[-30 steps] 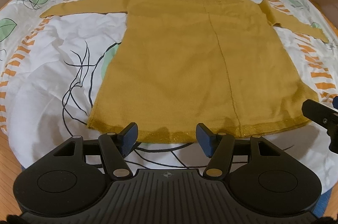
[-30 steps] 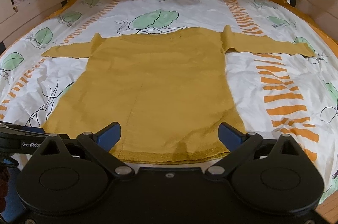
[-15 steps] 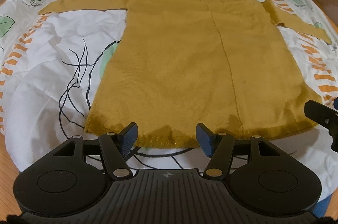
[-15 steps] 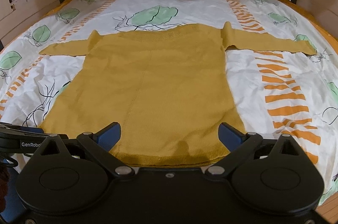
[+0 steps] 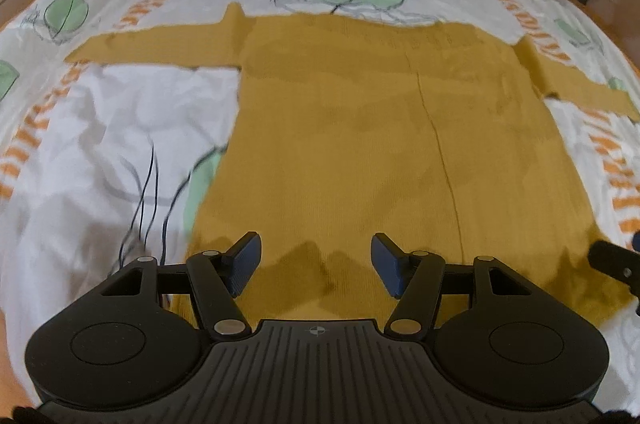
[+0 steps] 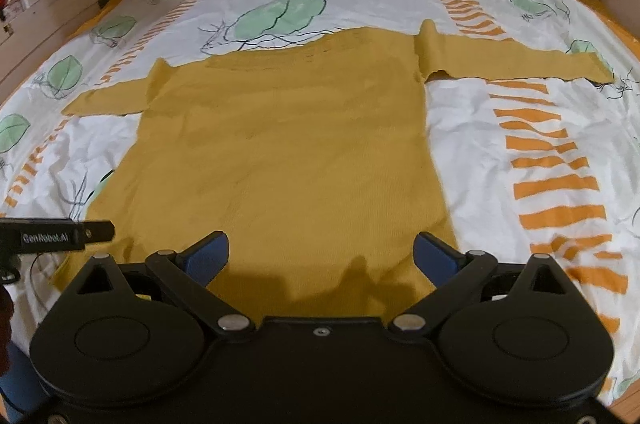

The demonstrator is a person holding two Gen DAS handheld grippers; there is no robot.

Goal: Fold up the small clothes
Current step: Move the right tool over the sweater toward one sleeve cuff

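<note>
Both grippers, left (image 5: pixel 316 270) and right (image 6: pixel 321 260), gape wide at lower frame over the sweater (image 6: pixel 288 160); soft, limp knit, best pinched at hem corners.

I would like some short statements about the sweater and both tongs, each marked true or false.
1. The mustard sweater lies spread flat with both sleeves stretched out sideways. True.
2. The left tongs are shut on the hem. False: they are open, holding nothing.
3. The right tongs are open above the sweater's lower part. True.
4. The sweater lies on a bare wooden table. False: it lies on a bedsheet printed with green leaves and orange stripes.
</note>
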